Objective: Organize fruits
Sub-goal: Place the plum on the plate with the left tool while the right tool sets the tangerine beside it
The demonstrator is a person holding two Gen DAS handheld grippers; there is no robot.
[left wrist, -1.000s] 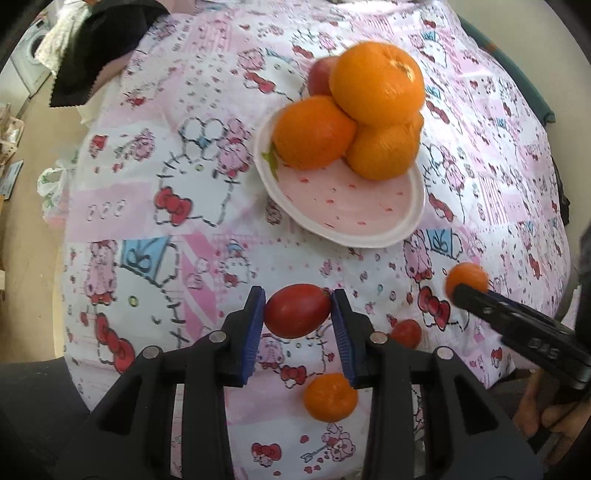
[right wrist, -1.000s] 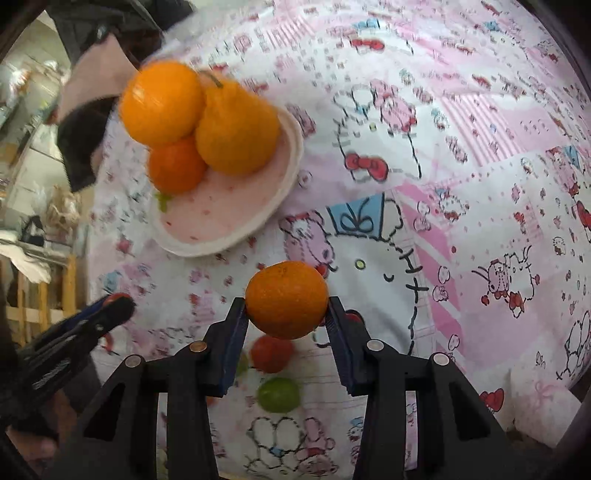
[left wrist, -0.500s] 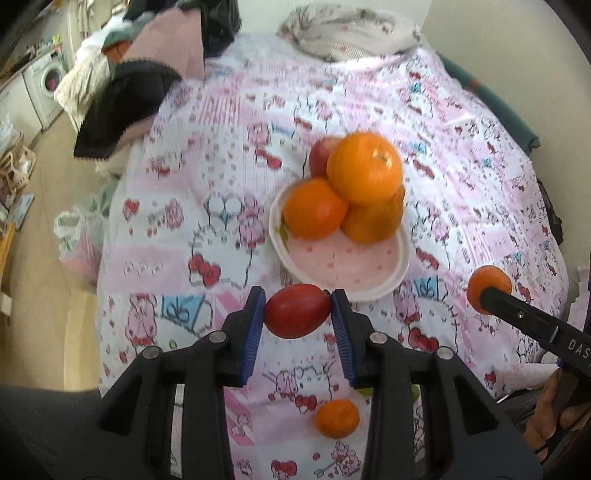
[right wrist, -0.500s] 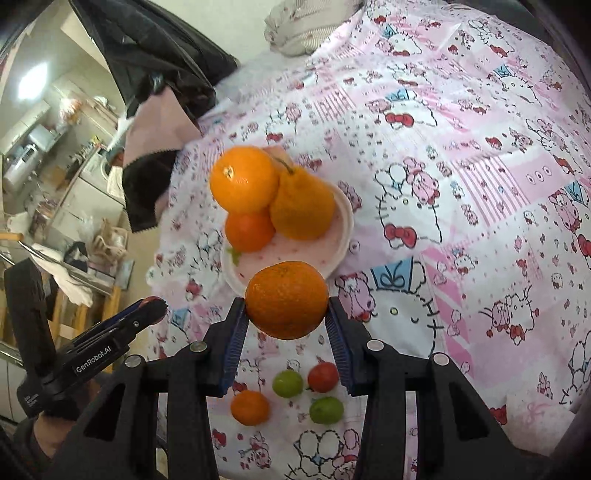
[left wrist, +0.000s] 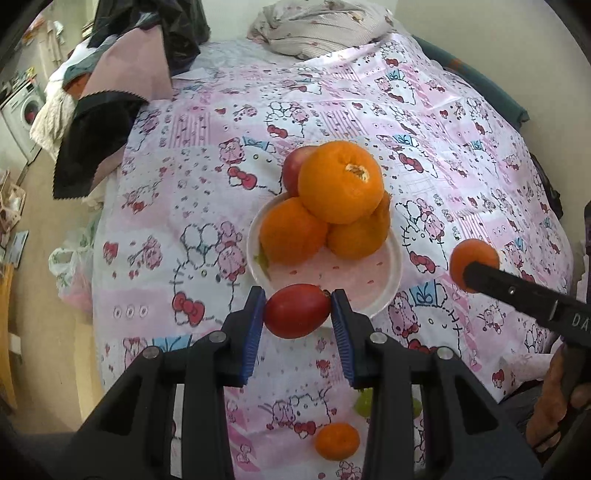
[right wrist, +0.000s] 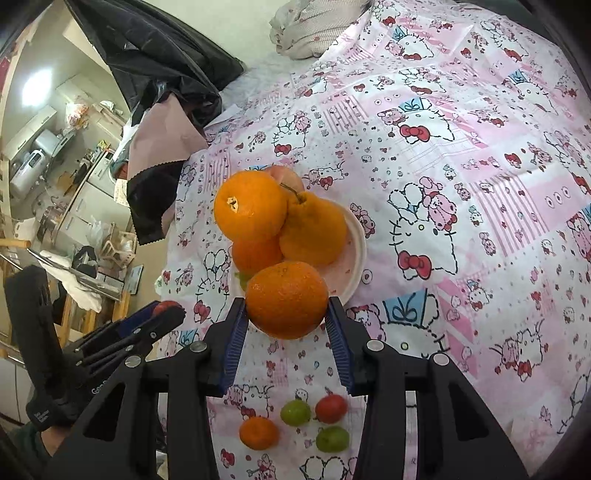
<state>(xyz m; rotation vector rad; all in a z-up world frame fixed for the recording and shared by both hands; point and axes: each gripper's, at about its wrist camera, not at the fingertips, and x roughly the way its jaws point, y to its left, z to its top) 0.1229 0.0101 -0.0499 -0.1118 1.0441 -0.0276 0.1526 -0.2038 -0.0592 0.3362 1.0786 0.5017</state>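
My left gripper (left wrist: pixel 297 319) is shut on a red oval fruit (left wrist: pixel 296 311), held above the near rim of a white plate (left wrist: pixel 391 288). The plate carries three stacked oranges (left wrist: pixel 340 182) and a red apple (left wrist: pixel 291 168) behind them. My right gripper (right wrist: pixel 286 325) is shut on an orange (right wrist: pixel 286 299), held above the plate's (right wrist: pixel 356 258) near edge; it also shows at the right of the left wrist view (left wrist: pixel 474 264). On the cloth near me lie a small orange (right wrist: pixel 258 432), two green fruits (right wrist: pixel 295 412) and a small red fruit (right wrist: pixel 331 408).
The bed is covered by a pink cartoon-print cloth (left wrist: pixel 424 122). Dark clothes (left wrist: pixel 110 103) are piled at its far left corner and a grey bundle (left wrist: pixel 314 29) at the far end. The floor drops off at the left, with a plastic bag (left wrist: pixel 70 269) there.
Both grippers have risen and pulled back from the plate, each still holding its fruit. The plate looks smaller and the loose fruits on the near cloth have come into view.
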